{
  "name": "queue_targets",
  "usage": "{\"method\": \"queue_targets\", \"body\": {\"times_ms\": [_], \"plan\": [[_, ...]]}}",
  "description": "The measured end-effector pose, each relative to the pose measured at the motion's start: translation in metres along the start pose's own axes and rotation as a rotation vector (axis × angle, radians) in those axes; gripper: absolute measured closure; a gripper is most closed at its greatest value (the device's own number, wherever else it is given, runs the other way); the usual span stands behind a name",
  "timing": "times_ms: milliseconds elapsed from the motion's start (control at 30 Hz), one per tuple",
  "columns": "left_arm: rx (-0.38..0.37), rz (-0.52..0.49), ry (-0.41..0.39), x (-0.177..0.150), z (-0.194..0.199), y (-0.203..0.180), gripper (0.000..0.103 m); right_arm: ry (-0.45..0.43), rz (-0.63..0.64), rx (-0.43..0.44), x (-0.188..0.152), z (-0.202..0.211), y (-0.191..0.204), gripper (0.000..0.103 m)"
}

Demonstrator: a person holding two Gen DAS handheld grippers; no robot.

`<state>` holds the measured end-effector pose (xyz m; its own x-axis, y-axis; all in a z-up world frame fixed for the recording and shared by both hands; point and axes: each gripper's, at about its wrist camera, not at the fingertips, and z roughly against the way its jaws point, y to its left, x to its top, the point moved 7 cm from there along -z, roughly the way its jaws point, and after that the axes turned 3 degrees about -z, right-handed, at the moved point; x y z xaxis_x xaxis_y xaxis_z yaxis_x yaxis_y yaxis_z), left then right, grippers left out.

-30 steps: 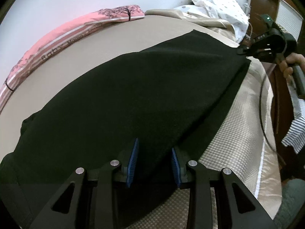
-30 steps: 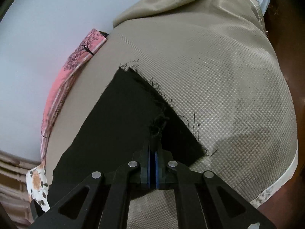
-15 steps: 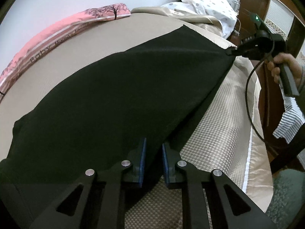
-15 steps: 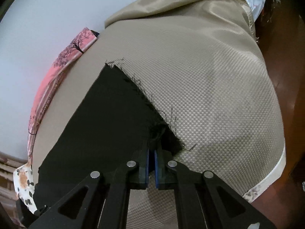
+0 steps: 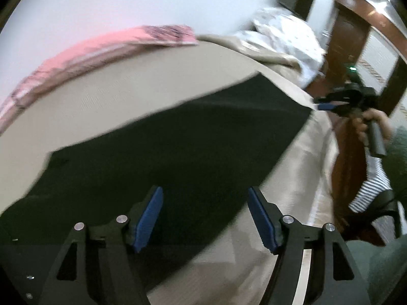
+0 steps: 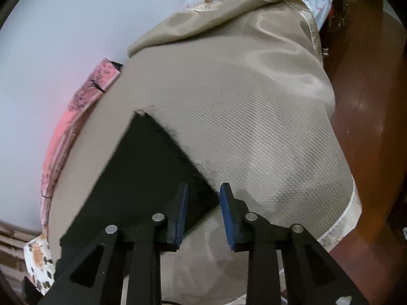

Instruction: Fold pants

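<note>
Pants (image 5: 178, 147) lie flat on the bed (image 5: 142, 86), a long black strip running from near our left gripper (image 5: 204, 218) to the frayed hem end by our right gripper (image 6: 203, 212). They look folded lengthwise, one leg on the other; we can't confirm the layers, black on black. Left jaws opening, wide apart, nothing pinched, cloth lying below them. Right jaws opening too, narrower gap, hem corner below and between them, pads not pressing it. So both ends released. Judging by the shape: first fold done, laid out and smoothed. Left to do: crosswise folds, hem end toward waist, probably twice. Frames are blurred, edges soft.
</note>
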<state>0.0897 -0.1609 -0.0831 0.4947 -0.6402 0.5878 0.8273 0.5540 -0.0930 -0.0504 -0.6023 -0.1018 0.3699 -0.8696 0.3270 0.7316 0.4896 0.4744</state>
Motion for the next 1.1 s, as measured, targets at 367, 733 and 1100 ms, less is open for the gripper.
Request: {"method": "queue_targets", "body": {"times_ms": [367,733,1100], "plan": [[0.291,0.283,0.019,-0.057,0.034,0.121,0.034,0.203,0.419,0.233,-0.06,-0.041,0.178,0.077],[0.31,0.375,0.079,-0.111,0.039,0.15,0.034,0.555,0.827,0.46,-0.183,-0.116,0.393,0.067],[0.238,0.385,0.053,-0.128,0.047,0.146,0.034,0.843,0.994,0.487,-0.274,-0.186,0.477,0.066]]}}
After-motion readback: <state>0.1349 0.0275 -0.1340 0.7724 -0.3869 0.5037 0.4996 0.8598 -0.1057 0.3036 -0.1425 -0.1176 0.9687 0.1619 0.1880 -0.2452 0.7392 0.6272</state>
